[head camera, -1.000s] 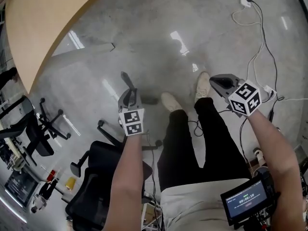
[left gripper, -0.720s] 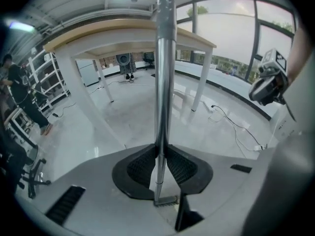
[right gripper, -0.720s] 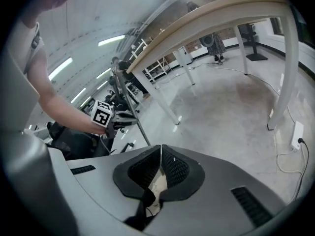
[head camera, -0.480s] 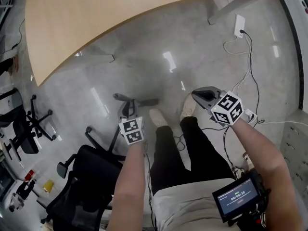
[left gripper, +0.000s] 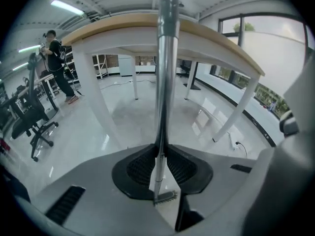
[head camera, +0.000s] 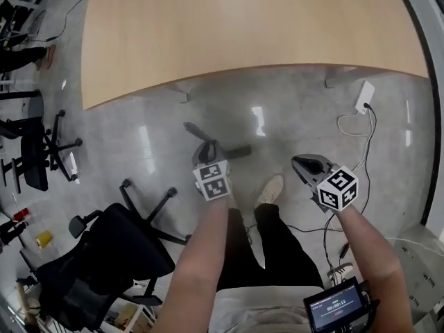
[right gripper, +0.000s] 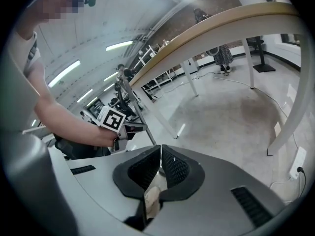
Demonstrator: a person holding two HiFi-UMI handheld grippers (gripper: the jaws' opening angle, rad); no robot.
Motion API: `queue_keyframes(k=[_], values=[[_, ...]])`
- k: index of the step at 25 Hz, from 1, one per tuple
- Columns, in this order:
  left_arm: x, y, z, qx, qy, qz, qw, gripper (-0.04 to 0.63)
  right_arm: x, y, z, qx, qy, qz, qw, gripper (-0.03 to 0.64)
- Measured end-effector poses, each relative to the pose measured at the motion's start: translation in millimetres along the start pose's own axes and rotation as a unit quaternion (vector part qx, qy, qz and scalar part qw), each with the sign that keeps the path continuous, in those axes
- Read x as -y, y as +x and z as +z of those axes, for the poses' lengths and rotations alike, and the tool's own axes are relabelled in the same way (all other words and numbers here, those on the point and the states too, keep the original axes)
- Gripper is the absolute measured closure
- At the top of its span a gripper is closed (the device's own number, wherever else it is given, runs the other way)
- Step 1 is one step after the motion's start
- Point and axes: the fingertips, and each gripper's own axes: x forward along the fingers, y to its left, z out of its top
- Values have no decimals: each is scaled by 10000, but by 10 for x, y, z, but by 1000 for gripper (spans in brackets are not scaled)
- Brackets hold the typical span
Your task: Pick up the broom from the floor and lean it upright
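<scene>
The broom's silver handle (left gripper: pixel 164 82) runs up between the jaws of my left gripper (left gripper: pixel 160 156), which is shut on it. Its small bristle head (left gripper: pixel 166 196) shows far below, through the gap. In the head view the left gripper (head camera: pixel 209 148) hangs over the floor in front of the table, and the broom's dark ends (head camera: pixel 239 151) stick out on both sides of it. The right gripper view shows the thin pole (right gripper: pixel 138 117) slanting in that gripper. My right gripper (right gripper: pixel 160 154) is shut and holds nothing; it hovers to the right (head camera: pixel 300 162).
A long wooden table (head camera: pixel 243 33) on white legs (left gripper: pixel 236 117) stands just ahead. A black office chair (head camera: pixel 104 255) is at the lower left, with more chairs (head camera: pixel 35 151) farther left. A power strip (head camera: pixel 363 96) and cables lie at the right. The wearer's shoe (head camera: pixel 270 189) is between the grippers.
The view has swung toward the table, which now fills the top. My left gripper has rolled and moved right with the broom. The right gripper has shifted right and lower in the picture.
</scene>
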Motion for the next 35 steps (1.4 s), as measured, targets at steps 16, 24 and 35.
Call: queue_keyframes(k=[16,24,35], values=[[154,525,683,471,-374,203,9980,518,420,-236,-152,-79,206,-257,9994,597],[43,570,762,396,-212,321,9985,515,414,-211,-130,-121,225,-260,9993,597],[69,541,812,384,144,247,9989,477,401,-185,-74,-71,243,-221,9994,597]])
